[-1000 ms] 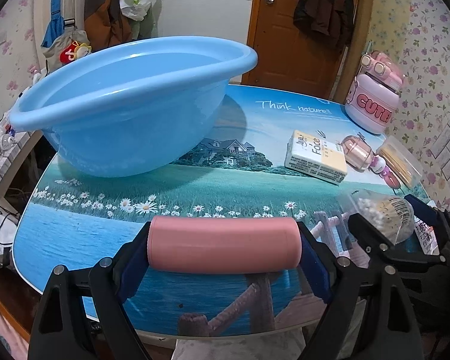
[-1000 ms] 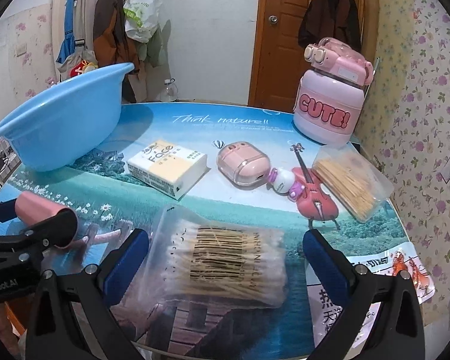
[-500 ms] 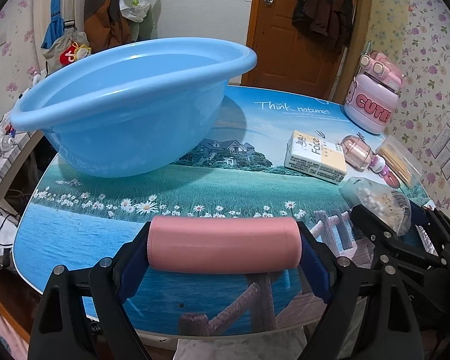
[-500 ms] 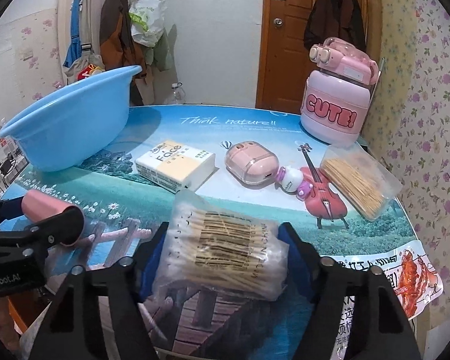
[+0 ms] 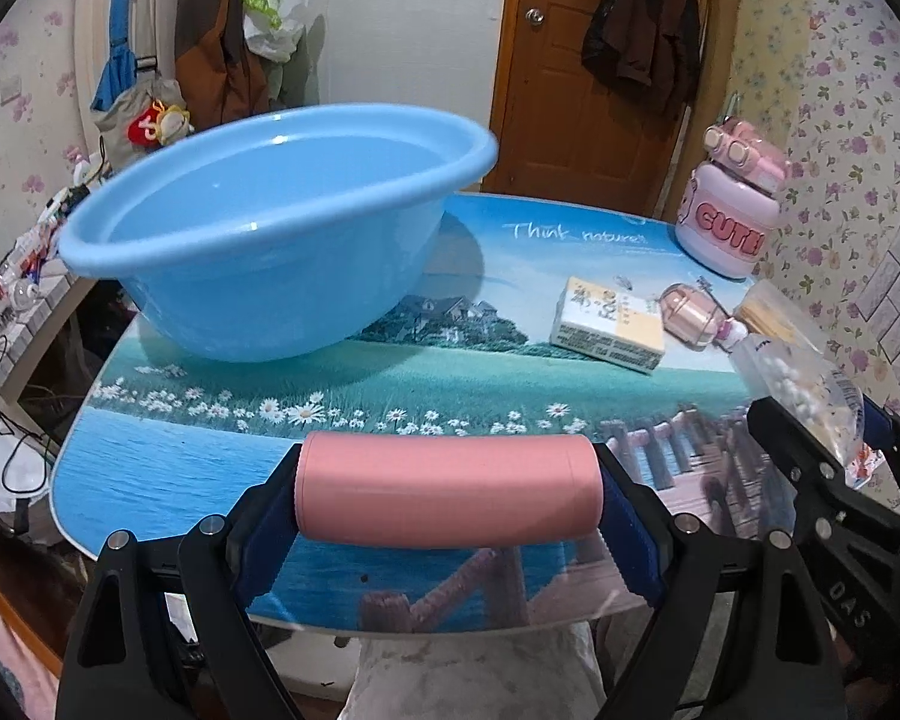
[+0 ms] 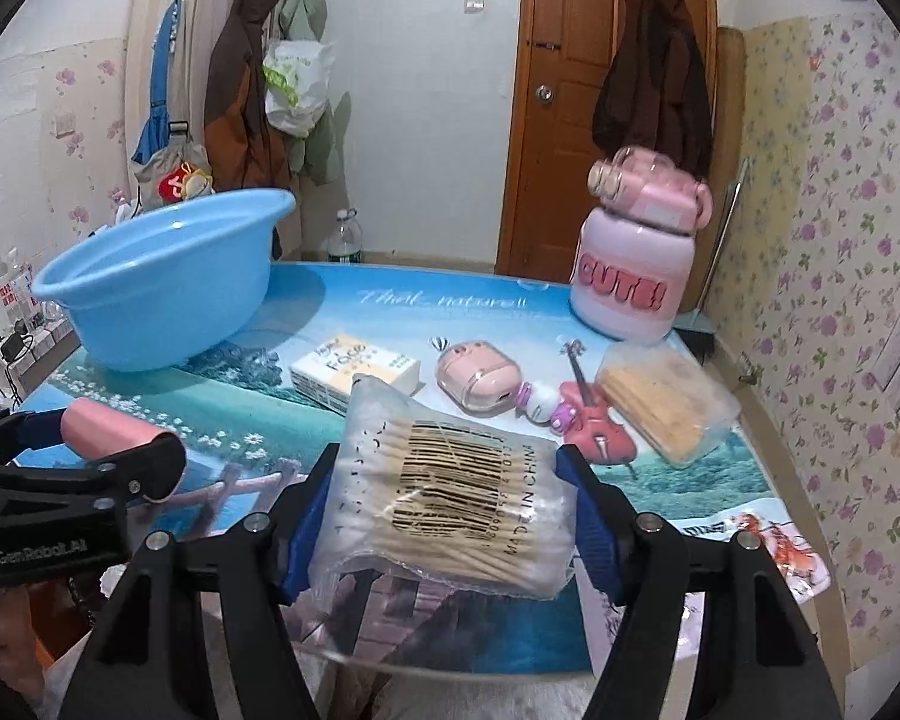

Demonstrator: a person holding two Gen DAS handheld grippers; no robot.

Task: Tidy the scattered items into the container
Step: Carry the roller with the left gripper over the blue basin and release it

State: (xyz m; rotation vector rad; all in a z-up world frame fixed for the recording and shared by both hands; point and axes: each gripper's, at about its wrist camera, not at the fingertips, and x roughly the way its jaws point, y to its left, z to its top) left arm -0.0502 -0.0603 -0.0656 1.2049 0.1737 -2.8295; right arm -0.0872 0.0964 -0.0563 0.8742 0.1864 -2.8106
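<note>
Basin (image 5: 258,276) sits at the far left of the counter (image 5: 450,384), sky blue and tipped a little on its base, nothing showing inside it from here. Left tool (image 5: 450,492) is clamped across a pink cylinder (image 5: 450,492), one blue pad pressed on each end, holding it level above the near edge of the counter. Over on the right, the right tool (image 6: 444,510) grips a clear bag of cotton swabs (image 6: 450,480), barcode side up; its jaws have closed in on the bag within the last second and both pads now press its sides, the bag clear of the counter.

On the counter beyond: a tissue pack (image 6: 354,369) near the middle, a pink earbud case (image 6: 477,378) just right of it, then a small white figure (image 6: 534,405) touching a red toy violin (image 6: 597,432), and a clear box of toothpicks (image 6: 660,414) beside that. A pink "CUTE" bottle (image 6: 630,276) stands upright at the far right corner. Coats hang on the brown door (image 6: 570,120) behind.
</note>
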